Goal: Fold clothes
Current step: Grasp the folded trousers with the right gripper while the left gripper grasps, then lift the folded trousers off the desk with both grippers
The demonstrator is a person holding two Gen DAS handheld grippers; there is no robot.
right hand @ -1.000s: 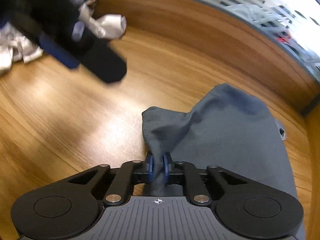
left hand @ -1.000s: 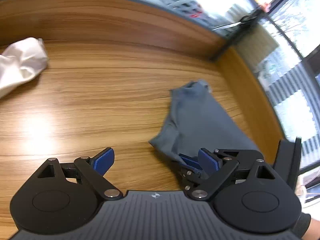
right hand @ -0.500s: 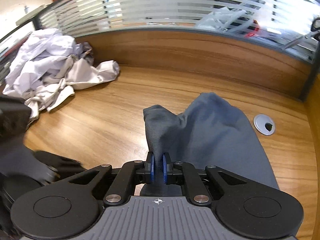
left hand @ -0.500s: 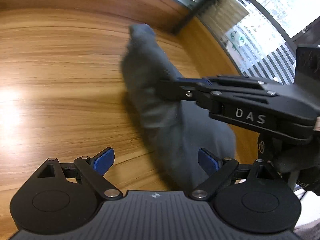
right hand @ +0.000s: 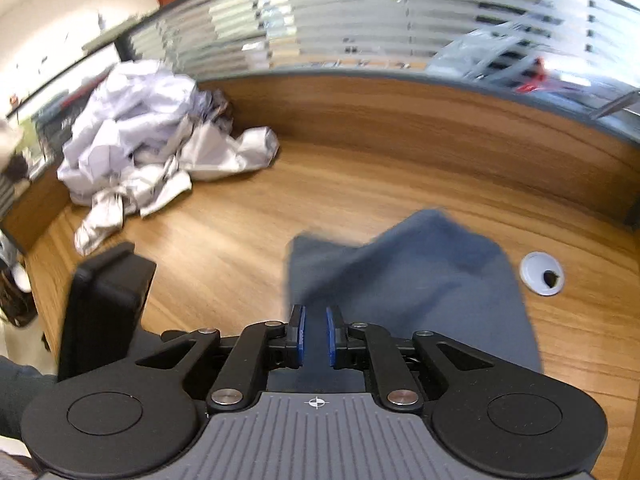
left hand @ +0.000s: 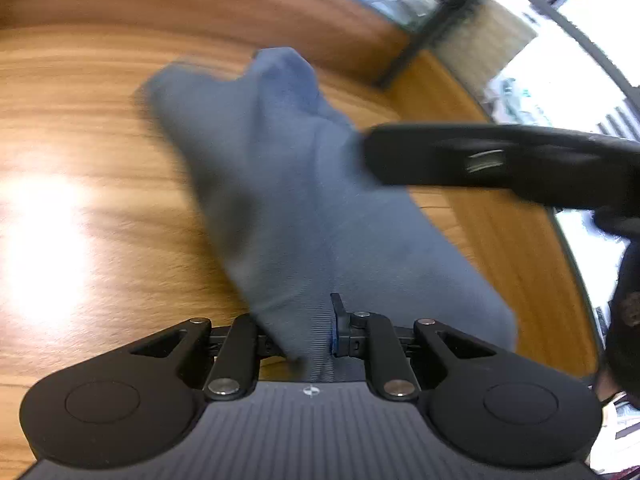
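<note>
Cloth (left hand: 304, 208) of a grey-blue, ribbed knit makes up the garment, which drapes forward from both grippers onto the wooden desk (left hand: 88, 92); by its slack hang and soft creases it looks light, limp and a little stretchy, not slippery, with nothing to break. It will sag wherever it is unsupported, so the sensible holds are along an edge or at corners, well apart, to keep it taut for a fold. The left gripper (left hand: 308, 332) has its jaws drawn close with a bunched fold of the fabric pinched between them, the cloth running up over the left finger and away ahead. The right gripper (right hand: 316, 336) shows its blue pads (right hand: 299, 336) at a narrow gap, parallel, with grey-blue fabric filling the space between; whether they clamp it firmly or merely straddle it is hard to tell, though it appears gripped. Ahead and to the right of that gripper sits a white cable grommet (right hand: 542, 273) in the desk, just beside the garment's edge. Far ahead to its left lies a heap of white clothes (right hand: 152, 144), well apart from the grey piece.
</note>
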